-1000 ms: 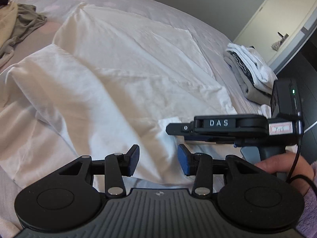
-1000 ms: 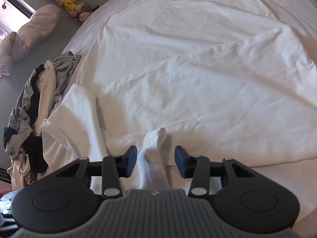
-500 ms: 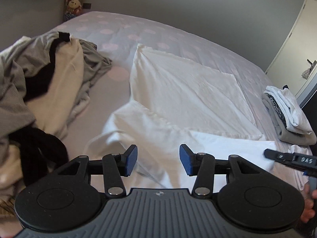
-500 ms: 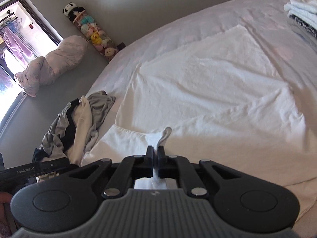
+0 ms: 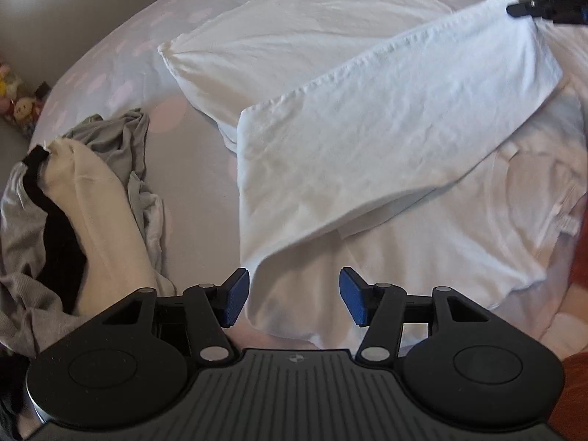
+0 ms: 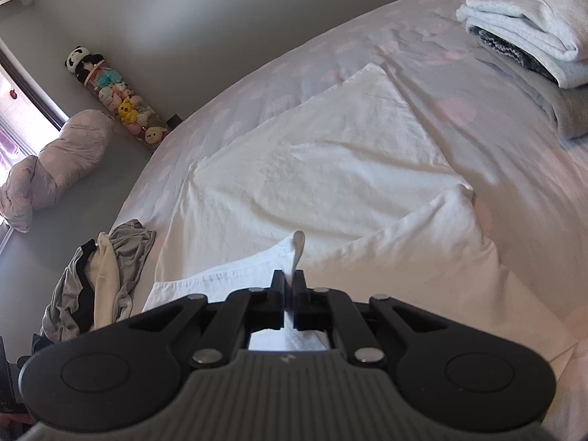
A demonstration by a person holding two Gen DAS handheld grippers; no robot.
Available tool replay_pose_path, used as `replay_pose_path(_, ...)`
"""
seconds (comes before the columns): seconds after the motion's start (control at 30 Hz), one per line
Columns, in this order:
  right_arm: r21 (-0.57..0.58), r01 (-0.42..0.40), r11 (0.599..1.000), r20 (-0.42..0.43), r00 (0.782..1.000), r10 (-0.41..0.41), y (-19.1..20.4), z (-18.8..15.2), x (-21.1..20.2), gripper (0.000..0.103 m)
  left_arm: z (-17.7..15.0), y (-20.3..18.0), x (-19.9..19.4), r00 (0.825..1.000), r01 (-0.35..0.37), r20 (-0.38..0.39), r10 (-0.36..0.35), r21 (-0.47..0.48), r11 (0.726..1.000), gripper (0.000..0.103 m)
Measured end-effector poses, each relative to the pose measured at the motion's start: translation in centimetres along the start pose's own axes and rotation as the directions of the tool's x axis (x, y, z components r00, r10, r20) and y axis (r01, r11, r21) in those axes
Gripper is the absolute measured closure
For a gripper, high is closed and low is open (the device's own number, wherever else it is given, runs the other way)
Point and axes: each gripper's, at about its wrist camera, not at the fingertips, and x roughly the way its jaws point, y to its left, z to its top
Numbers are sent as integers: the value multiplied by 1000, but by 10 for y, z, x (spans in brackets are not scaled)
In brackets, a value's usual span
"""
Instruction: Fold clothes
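Right wrist view shows a bed with a pale dotted sheet beside a grey wall, a folded stack at 1 o'clock, a heap of unfolded clothes at 9 o'clock and soft toys on the floor. Spread mid-bed lies the white T-shirt; the right claw is pinched tight on its lifted edge. From the left wrist, the left claw gapes wide and empty just above the shirt's near fold.
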Motion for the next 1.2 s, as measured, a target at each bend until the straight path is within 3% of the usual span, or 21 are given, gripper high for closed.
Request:
replay_pose_path(0.07, 11, 0, 1000, -5, 1000, 0, -4, -1, 3, 98, 0, -7, 11, 999, -44, 2, 44, 53, 998, 67)
replay_pose_path(0.13, 13, -1, 1000, -10, 1000, 2, -6, -1, 6, 98, 0, -10, 18, 999, -50, -16, 51, 85, 995, 97)
replay_pose_path(0.17, 13, -3, 1000, -9, 1000, 3, -7, 0, 6, 98, 1, -11, 21, 998, -50, -26, 53, 99, 994, 102)
replay_pose_path(0.5, 19, 5, 1000, 45, 999, -6, -15, 25, -11, 98, -1, -9, -34, 994, 103, -46, -99, 104, 989, 103)
replay_pose_path(0.6, 40, 32, 999, 71, 997, -35, -24, 29, -14, 100, -2, -13, -36, 991, 129, -41, -125, 110, 985, 103)
replay_pose_path(0.67, 54, 49, 997, 88, 995, -54, -31, 31, -16, 100, -1, -16, -33, 995, 97, -27, -94, 131, 987, 103)
replay_pose_path(0.7, 61, 58, 996, 97, 993, -64, -34, 32, -17, 100, 1, -18, -30, 997, 75, -21, -73, 136, 988, 98)
replay_pose_path(0.8, 80, 97, 992, 75, 992, -103, -47, 24, -10, 100, 5, -20, -19, 999, 42, -14, -41, 145, 988, 58)
replay_pose_path(0.83, 87, 111, 990, 57, 992, -116, -51, 21, -6, 99, 6, -21, -15, 999, 38, -19, -36, 155, 987, 55)
replay_pose_path(1.07, 124, 202, 972, -58, 979, -196, -82, 2, 17, 85, -1, -29, 12, 994, -10, -100, 37, 259, 966, 54)
replay_pose_path(1.13, 116, 227, 967, -76, 973, -219, -83, 1, 19, 66, -7, -30, 18, 992, -18, -116, 52, 278, 961, 54)
replay_pose_path(1.2, 82, 247, 966, -114, 965, -237, -81, 1, 22, 63, -12, -32, 22, 989, -40, -127, 80, 292, 956, 54)
